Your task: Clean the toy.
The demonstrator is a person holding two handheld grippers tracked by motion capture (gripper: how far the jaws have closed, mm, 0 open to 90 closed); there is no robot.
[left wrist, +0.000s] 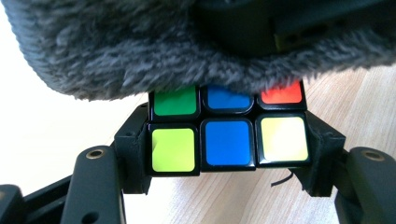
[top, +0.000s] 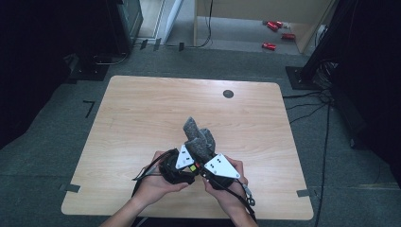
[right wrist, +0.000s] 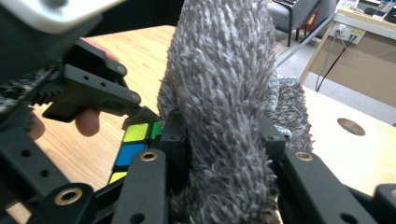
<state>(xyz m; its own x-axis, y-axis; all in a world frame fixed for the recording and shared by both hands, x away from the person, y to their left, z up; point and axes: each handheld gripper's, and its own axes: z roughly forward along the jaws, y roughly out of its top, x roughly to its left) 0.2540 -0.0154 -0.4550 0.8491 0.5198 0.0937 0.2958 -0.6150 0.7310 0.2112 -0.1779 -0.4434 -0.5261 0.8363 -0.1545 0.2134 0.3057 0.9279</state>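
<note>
We're pinching the cube [left wrist: 228,133] square between the left gripper [top: 182,163] jaws, the right gripper [top: 215,168] jaws squeezing the grey fuzzy cloth [right wrist: 224,107], standing upright, bench [top: 142,113] open around.

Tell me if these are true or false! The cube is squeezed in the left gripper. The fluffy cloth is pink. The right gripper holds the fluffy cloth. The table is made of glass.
1. The puzzle cube is clamped between the left gripper's jaws. True.
2. The fluffy cloth is pink. False: it is grey.
3. The right gripper has the fluffy cloth between its jaws. True.
4. The table is made of glass. False: it has a light wooden top.
</note>
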